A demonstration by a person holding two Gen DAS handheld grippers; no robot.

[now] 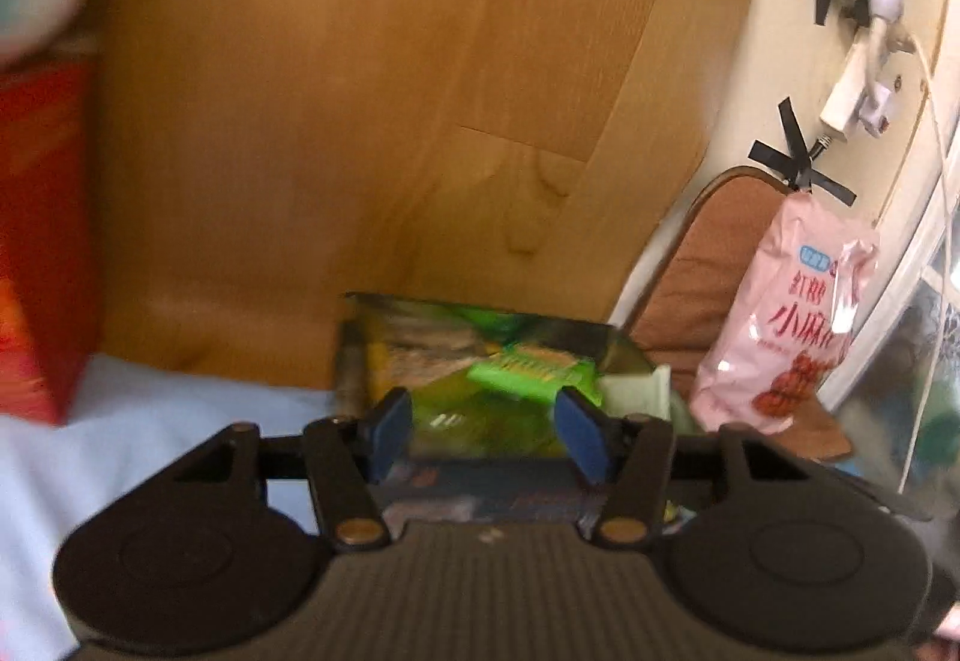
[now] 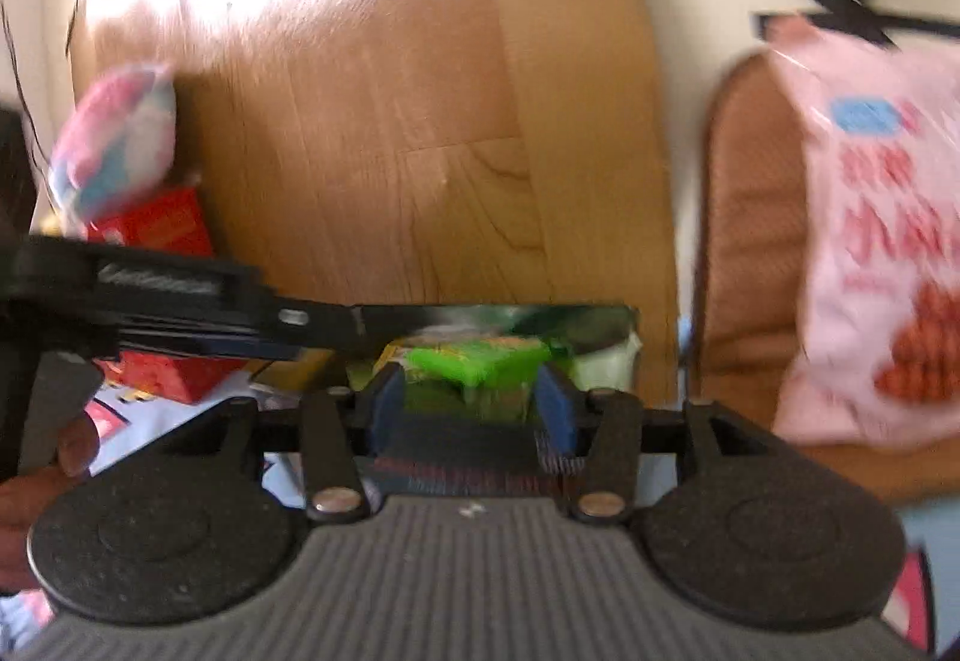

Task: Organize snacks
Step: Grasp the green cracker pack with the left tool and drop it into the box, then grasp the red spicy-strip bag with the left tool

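Note:
A green snack pack (image 1: 528,370) lies in a shiny foil-sided box (image 1: 606,340) against a wooden panel. My left gripper (image 1: 486,436) is over the box with its blue pads (image 1: 390,436) wide apart and nothing between them. In the right wrist view my right gripper (image 2: 471,412) stands with its pads (image 2: 555,409) on either side of the green pack (image 2: 474,361); blur hides whether they press it. The left gripper's arm (image 2: 180,301) crosses that view at the left. A pink snack bag (image 1: 786,325) stands to the right; it also shows in the right wrist view (image 2: 882,241).
A red box (image 1: 42,241) stands at the left and shows in the right wrist view (image 2: 162,229). A pastel pouch (image 2: 117,145) sits above it. A brown cushion (image 1: 714,265) is behind the pink bag. A white cable and plug (image 1: 858,97) hang on the wall. A light blue cloth (image 1: 150,421) covers the surface.

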